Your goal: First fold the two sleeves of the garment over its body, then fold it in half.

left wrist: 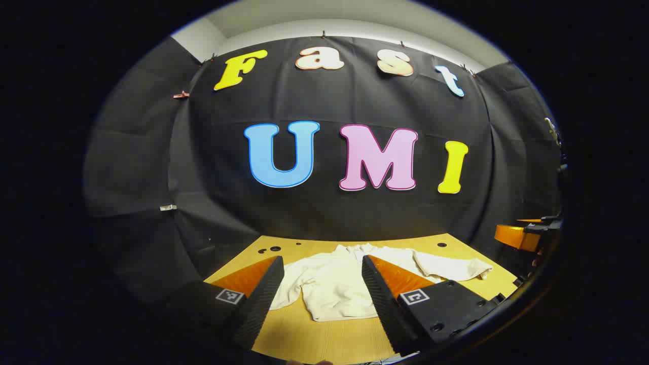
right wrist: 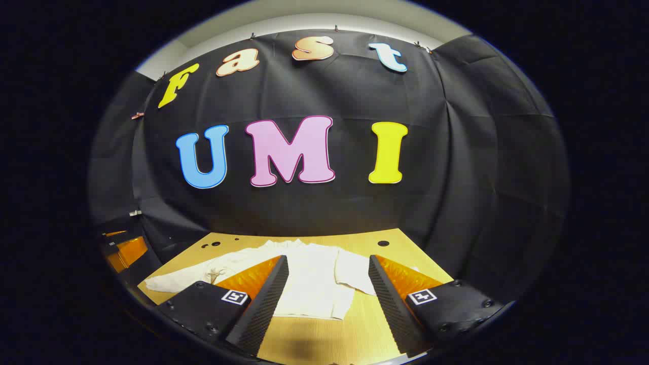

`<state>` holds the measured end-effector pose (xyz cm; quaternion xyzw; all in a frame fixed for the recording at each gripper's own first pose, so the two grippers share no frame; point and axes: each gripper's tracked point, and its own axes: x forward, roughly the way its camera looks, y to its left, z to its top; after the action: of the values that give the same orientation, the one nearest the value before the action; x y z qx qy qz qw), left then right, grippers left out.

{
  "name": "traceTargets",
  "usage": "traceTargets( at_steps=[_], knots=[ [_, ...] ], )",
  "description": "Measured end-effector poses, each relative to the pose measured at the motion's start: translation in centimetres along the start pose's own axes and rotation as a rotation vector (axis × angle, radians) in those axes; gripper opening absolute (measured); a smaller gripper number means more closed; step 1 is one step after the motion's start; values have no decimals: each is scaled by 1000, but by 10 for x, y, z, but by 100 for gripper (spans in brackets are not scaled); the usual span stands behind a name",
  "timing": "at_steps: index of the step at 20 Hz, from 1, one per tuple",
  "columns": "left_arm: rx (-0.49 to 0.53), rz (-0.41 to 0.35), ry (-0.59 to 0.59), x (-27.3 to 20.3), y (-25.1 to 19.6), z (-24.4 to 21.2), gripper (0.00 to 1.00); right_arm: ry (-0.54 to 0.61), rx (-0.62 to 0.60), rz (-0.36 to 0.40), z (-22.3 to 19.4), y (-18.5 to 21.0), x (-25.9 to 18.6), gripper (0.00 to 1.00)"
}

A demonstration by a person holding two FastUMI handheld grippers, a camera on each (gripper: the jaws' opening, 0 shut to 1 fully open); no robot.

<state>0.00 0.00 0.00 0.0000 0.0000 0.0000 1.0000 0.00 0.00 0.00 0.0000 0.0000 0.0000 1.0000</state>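
Note:
A cream long-sleeved garment lies flat on the wooden table, collar toward the booth wall. In the left gripper view one sleeve stretches out to the right, and the other lies close along the body on the left. My left gripper hovers open above the table's near side, with nothing between its fingers. In the right gripper view the garment lies ahead, one sleeve spread left. My right gripper is open too, above the near edge and holding nothing.
The table has small round holes near its back edge. Black cloth walls close in behind and on both sides. The other gripper's orange body shows at the right edge and at the left edge.

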Motion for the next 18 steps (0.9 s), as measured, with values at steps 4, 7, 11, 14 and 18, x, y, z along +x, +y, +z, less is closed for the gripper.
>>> traceTargets(
  at_steps=[4,7,11,14,18],
  knots=[
    [1,-22,17,19,-10,-4,96,11,21,-45,-4,-20,13,97],
    [-1,-29,39,28,-12,-11,96,15,38,-67,-5,-26,20,98],
    [5,-30,58,37,-11,-14,96,32,38,-64,-12,-22,31,98],
    [-2,-24,65,43,-7,-17,96,42,34,-57,-13,-17,39,99],
    [6,-10,77,49,-4,-20,96,42,-25,-44,-12,-11,50,99]
  ],
)
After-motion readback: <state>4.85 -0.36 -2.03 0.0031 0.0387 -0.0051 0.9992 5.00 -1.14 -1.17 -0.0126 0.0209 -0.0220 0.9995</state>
